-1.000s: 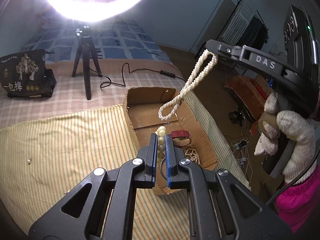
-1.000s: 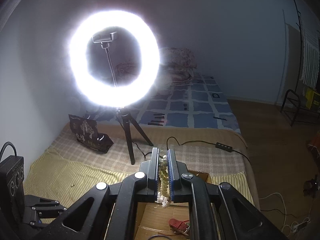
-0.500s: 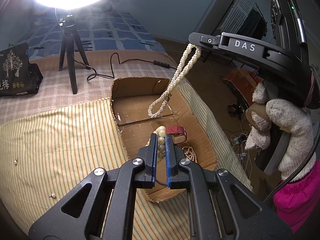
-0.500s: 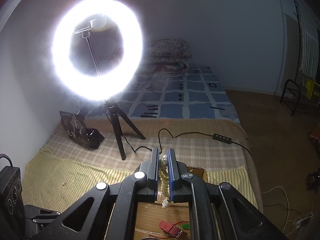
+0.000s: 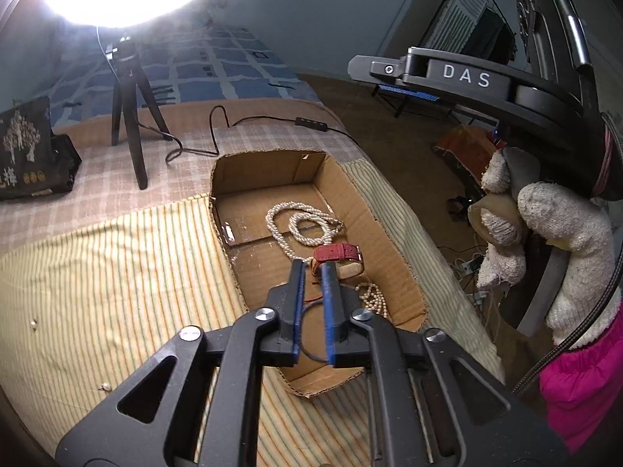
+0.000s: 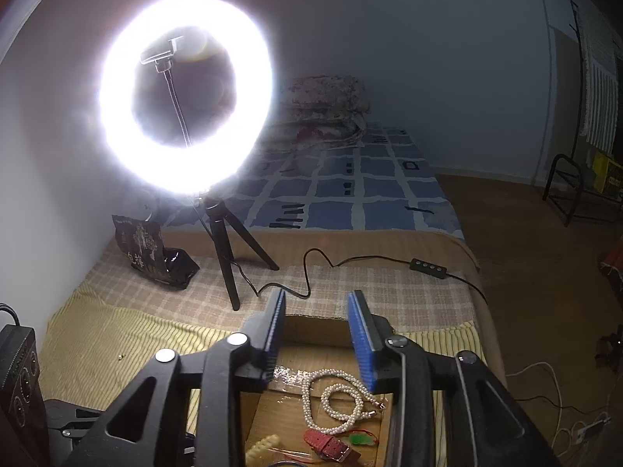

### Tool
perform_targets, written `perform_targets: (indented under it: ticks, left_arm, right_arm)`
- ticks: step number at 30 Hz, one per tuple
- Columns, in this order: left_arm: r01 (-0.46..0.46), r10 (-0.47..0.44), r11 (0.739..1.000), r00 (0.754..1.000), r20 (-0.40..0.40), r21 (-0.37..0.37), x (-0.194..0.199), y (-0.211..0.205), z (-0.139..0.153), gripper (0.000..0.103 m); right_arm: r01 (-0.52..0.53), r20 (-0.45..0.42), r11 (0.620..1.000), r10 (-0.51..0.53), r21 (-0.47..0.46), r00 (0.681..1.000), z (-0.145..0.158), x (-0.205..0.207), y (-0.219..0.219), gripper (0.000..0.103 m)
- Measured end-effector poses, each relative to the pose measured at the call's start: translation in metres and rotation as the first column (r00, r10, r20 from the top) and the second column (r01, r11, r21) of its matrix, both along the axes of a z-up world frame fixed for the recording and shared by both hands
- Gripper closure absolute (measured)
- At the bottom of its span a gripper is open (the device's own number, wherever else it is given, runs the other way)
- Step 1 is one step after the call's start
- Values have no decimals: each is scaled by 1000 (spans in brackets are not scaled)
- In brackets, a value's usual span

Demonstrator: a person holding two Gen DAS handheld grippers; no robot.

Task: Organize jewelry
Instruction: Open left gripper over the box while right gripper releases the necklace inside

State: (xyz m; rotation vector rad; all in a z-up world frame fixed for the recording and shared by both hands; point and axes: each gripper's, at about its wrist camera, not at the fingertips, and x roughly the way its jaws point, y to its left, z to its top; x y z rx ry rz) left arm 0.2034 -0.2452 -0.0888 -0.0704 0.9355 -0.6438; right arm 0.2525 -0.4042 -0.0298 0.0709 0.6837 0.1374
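Note:
A shallow cardboard box (image 5: 218,202) (image 6: 311,330) lies on the striped cloth. Inside it a white pearl necklace (image 5: 300,225) (image 6: 338,401) lies coiled beside a red watch strap (image 5: 337,253) (image 6: 327,443). A small pearl strand (image 5: 373,295), a green pendant (image 6: 360,439) and cream beads (image 6: 264,445) are also in the box. My left gripper (image 5: 313,268) hovers over the box with its jaws opening and nothing between them. My right gripper (image 6: 317,297) (image 5: 373,78), in a gloved hand (image 5: 564,253), hangs above the box's far end, jaws opening and empty.
A bright ring light on a black tripod (image 5: 128,116) (image 6: 229,272) stands behind the box, its cable and controller (image 5: 311,122) (image 6: 428,266) trailing right. A black bag (image 5: 27,155) (image 6: 152,253) sits at the back left. Loose beads (image 5: 34,323) dot the cloth. The bed's edge drops off at right.
The right gripper's jaws parted and the pearl necklace fell into the box. The left jaws opened and the cream beads left them. Both grippers sank slightly toward the box.

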Motion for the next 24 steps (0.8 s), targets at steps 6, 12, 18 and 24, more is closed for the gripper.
perform_targets:
  ticks: [6,12,18,24]
  left_arm:
    - [-2,2,1000,1000,19,14,-4,3,2,62]
    - [-9,8,999,999,31,39,-7,10,4,62]
    - [-25,23,998,999,40,51,-12,25,9,62]
    - [-51,49,998,997,55,46,-15,45,20,62]
  right_arm:
    - [29,9,1000,-29,-9,1000,1,-5,1,23]
    - [46,-15,999,-47,-29,999,0,-10,4,12]
    - [56,-34,998,-57,-31,998,-1,-18,11,7]
    - [73,-34,997,-74,-37,997,4,-29,21,3]
